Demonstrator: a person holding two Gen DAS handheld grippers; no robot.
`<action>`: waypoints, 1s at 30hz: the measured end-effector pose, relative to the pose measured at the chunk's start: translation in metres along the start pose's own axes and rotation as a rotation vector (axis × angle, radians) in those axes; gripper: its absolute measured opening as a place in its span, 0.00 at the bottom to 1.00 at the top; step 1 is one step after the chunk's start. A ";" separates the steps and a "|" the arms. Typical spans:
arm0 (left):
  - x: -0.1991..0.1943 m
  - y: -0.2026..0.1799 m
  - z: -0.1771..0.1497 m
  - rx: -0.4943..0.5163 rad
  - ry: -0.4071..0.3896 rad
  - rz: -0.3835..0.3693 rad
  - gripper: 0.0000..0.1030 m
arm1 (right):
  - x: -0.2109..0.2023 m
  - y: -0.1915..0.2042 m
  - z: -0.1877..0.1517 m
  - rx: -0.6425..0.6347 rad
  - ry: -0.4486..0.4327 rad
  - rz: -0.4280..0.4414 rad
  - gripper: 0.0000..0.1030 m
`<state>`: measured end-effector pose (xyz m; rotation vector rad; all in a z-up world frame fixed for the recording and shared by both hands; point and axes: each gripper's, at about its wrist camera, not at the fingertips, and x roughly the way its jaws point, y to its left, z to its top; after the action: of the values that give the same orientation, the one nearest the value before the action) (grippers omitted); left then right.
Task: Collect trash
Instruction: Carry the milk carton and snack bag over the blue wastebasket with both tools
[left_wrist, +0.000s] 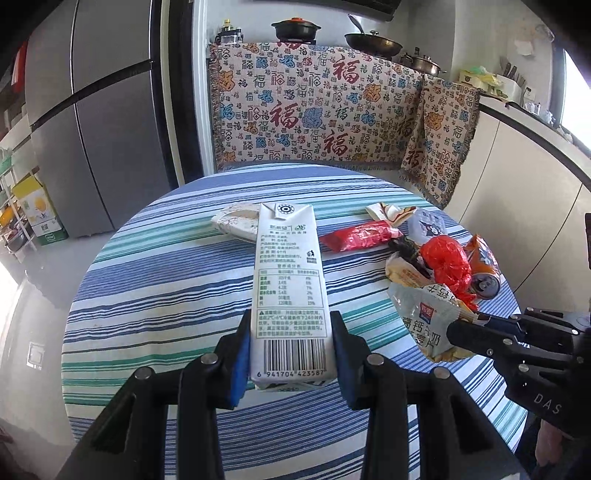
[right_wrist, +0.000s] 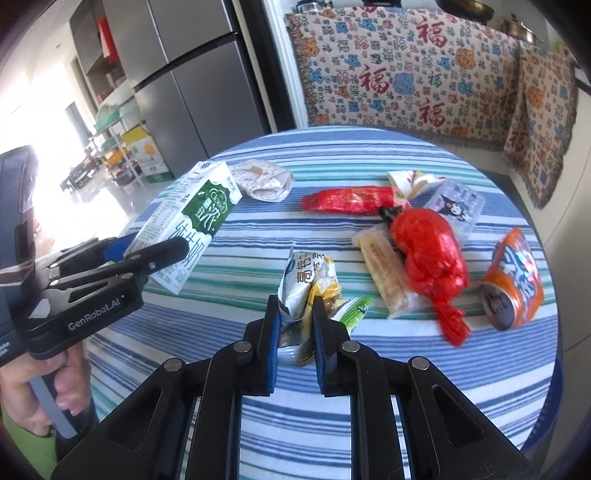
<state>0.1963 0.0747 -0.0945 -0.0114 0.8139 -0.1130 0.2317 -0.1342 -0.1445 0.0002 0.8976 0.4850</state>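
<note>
My left gripper (left_wrist: 290, 354) is shut on a white and green milk carton (left_wrist: 286, 280), held above the striped table; the carton also shows in the right wrist view (right_wrist: 188, 221), with the left gripper (right_wrist: 147, 251) around it. My right gripper (right_wrist: 295, 332) is shut on a crumpled white snack bag (right_wrist: 306, 284), which shows in the left wrist view (left_wrist: 421, 317) too. On the table lie a red plastic bag (right_wrist: 428, 243), an orange can (right_wrist: 515, 277), a red wrapper (right_wrist: 351, 199), a beige wrapper (right_wrist: 384, 273), a crumpled paper (right_wrist: 264, 179) and a cartoon packet (right_wrist: 456, 203).
The round table (left_wrist: 155, 295) has a blue, green and white striped cloth. Behind it a patterned cloth (left_wrist: 314, 107) covers a counter with pots. A grey fridge (left_wrist: 92, 122) stands at the left, with a shelf and boxes beside it.
</note>
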 end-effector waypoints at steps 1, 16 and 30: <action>0.000 -0.005 0.000 0.006 0.000 -0.006 0.38 | -0.003 -0.003 -0.002 0.005 -0.003 -0.001 0.14; -0.002 -0.084 0.001 0.103 -0.003 -0.107 0.37 | -0.054 -0.053 -0.024 0.086 -0.043 -0.051 0.14; 0.011 -0.198 0.002 0.214 0.033 -0.284 0.37 | -0.117 -0.140 -0.049 0.187 -0.067 -0.185 0.14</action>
<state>0.1859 -0.1233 -0.0907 0.0767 0.8269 -0.4690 0.1907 -0.3167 -0.1154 0.1026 0.8656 0.2268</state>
